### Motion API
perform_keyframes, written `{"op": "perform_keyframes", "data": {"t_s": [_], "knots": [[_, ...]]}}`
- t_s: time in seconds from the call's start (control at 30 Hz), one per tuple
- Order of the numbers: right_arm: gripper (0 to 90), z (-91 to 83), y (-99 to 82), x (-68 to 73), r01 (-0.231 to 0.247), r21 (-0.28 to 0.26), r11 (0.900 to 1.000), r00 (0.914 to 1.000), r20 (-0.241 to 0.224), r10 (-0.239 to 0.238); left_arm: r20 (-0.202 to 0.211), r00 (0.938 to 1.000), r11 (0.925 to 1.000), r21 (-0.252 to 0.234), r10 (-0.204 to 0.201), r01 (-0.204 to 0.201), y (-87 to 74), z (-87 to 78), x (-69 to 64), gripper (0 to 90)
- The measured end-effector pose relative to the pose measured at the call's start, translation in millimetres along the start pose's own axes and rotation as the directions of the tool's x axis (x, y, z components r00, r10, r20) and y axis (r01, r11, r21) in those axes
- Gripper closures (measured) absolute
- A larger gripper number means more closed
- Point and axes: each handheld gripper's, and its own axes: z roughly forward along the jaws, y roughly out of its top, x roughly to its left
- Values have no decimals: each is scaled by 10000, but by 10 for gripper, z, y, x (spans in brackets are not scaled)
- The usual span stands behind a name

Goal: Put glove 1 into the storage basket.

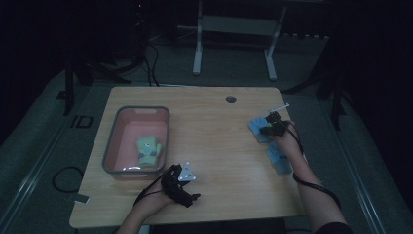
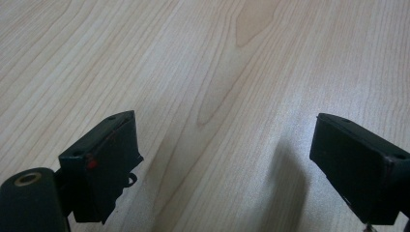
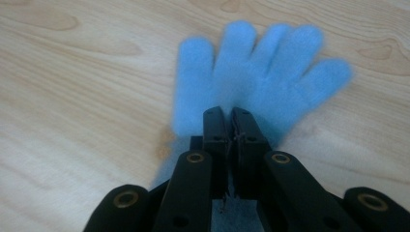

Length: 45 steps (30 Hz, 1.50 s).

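Left hand-held gripper [image 1: 182,187]: rests at the near edge of the surface [image 1: 214,146], jaws spread wide apart with bare wood between them in the left gripper view. It holds nothing.

Second blue glove [image 1: 279,158]: lies flat on the surface at the near right, partly under the person's right forearm. Judged as not yet collected.

Right hand-held gripper [image 3: 230,126]: jaws pressed together, pinching the cuff end of the blue glove [image 3: 263,72]. Whether the fabric is lifted off the surface cannot be told.

Blue glove, location: on the right side of the surface, fingers spread and pointing away from the right hand-held gripper, well apart from the bin.

Bin [image 1: 113,141]: grey-rimmed with a pink floor, on the left side of the surface. One pale green glove [image 1: 148,149] already lies inside.

Progress, as judged: one item is binned; one blue glove is gripped for transfer.

Remaining, as judged: carry the gripped glove across to the bin, release it, then fetch the second blue glove.
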Motion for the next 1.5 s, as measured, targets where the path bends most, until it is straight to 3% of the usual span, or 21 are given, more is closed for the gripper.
{"op": "perform_keyframes", "data": {"t_s": [0.2,0.4,0.47,0.5,0.6,0.77,0.97,1.1,1.17,1.4,1.5], "knots": [[870,-325,44,159,-252,-662,9975,9993,-296,233,11,10000,9999,160,56,-57,3,11,-8,106],[870,-696,-3,500,-405,-1383,9896,9969,-723,307,-20,10000,9999,116,62,-61,3,1,-17,106],[869,-735,-24,570,-386,-1445,9888,9972,-683,290,-37,10000,9999,115,72,-71,2,-5,-16,106],[870,-788,-74,703,-366,-1429,9891,9967,-770,257,-46,10000,9999,101,80,-80,-2,-16,-11,106],[870,-869,-160,875,-472,-1532,9871,9963,-788,354,-70,10000,9999,131,47,-47,-13,-17,-10,106],[869,-981,-301,1144,-811,-1991,9766,9912,-1188,581,-91,9999,9998,165,132,-131,-8,-12,-16,106],[869,-953,-453,1413,-742,-1855,9798,9933,-1007,562,-73,9998,9997,176,164,-162,-12,-17,-27,106],[868,-891,-583,1467,-1278,-1843,9745,9866,-1242,1059,-70,9998,9997,155,177,-176,-14,-19,-24,106],[868,-859,-628,1495,-1286,-1798,9753,9877,-1114,1097,-59,9998,9997,158,167,-166,-12,-16,-26,106],[859,-616,-799,1590,-1841,-1214,9754,9770,-1313,1681,9,9996,9995,146,265,-265,-4,-6,-39,106],[846,-540,-809,1620,-1686,-993,9807,9816,-1075,1579,15,9996,9995,160,287,-287,-9,-3,-38,106]]}}
